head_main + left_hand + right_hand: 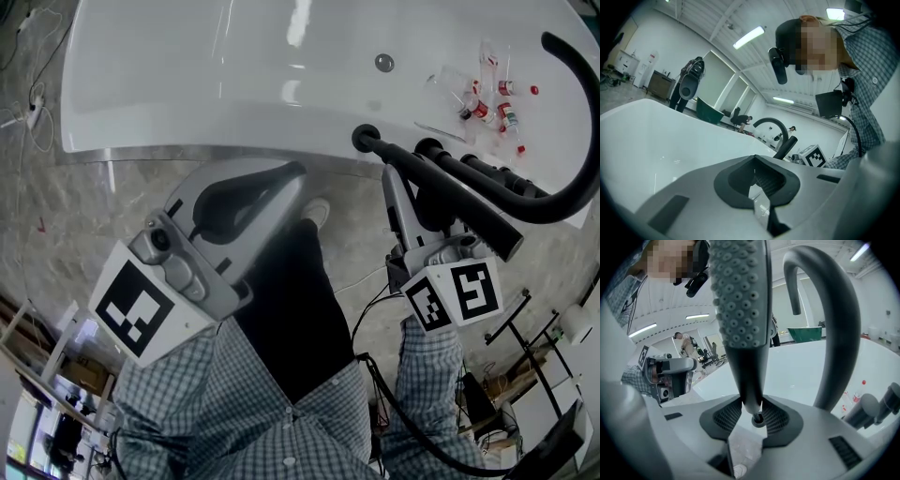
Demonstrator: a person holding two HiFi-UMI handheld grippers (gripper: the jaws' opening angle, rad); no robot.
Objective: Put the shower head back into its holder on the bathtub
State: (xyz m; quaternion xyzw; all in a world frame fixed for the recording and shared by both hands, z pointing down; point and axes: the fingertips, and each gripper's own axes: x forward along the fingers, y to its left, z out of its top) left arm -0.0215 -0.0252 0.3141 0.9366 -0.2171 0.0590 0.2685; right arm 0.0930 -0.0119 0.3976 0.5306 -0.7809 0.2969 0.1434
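The black shower head [464, 208] slants from a round black fitting [364, 138] on the white bathtub's rim [216, 145] down toward me. My right gripper [392, 178] is shut on its thin handle end, close to that fitting. Whether the handle sits in the fitting is unclear. In the right gripper view the nubbed shower head [740, 301] rises straight up from between the pads of my right gripper [757, 416]. My left gripper [295, 173] hovers at the rim left of it, shut and holding nothing; the left gripper view shows its tips [759, 187] against the tub wall.
A curved black spout [572, 178] arches over the rim at the right, with black knobs [473, 167] beside it. Several small bottles [487, 98] lie on the rim's far right. A round metal button [383, 63] sits inside the tub. Cables [33, 112] lie on the floor at the left.
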